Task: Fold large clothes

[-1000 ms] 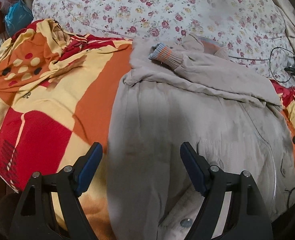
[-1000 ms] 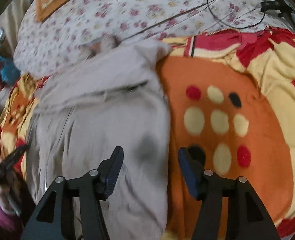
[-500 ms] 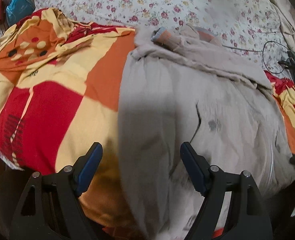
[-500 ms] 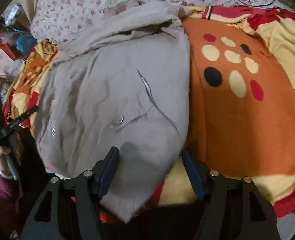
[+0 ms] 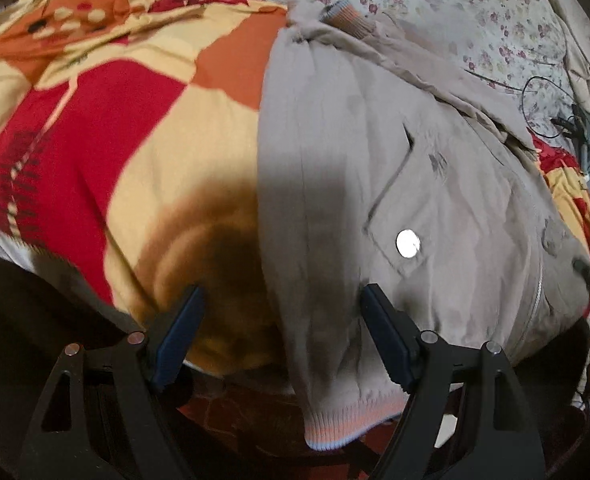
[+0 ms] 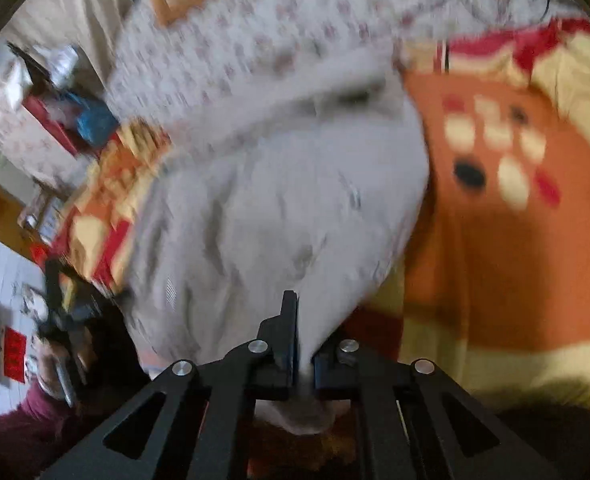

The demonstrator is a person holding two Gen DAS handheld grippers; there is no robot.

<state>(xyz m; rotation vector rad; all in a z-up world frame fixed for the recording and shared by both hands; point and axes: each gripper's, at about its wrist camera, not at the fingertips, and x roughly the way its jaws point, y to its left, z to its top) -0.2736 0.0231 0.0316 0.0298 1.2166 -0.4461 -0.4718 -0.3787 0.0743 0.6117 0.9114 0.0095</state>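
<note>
A large beige jacket (image 5: 375, 168) lies lengthwise on a bed, its ribbed striped hem (image 5: 347, 428) hanging over the near edge and a ribbed cuff (image 5: 347, 20) at the far end. My left gripper (image 5: 281, 336) is open, its jaws to either side of the jacket's near left edge. In the blurred right wrist view the jacket (image 6: 279, 208) fills the middle. My right gripper (image 6: 303, 344) is shut on the jacket's near hem corner.
A red, orange and yellow blanket (image 5: 95, 128) covers the bed under the jacket, and shows in the right wrist view (image 6: 495, 248). A floral quilt (image 5: 435, 8) lies beyond. Black cables (image 5: 567, 120) lie at the far right. Clutter and furniture (image 6: 55, 112) stand to the left.
Both grippers pulled back toward the near edge of the bed. My right gripper went from open to shut on the jacket's hem. My left gripper stayed open.
</note>
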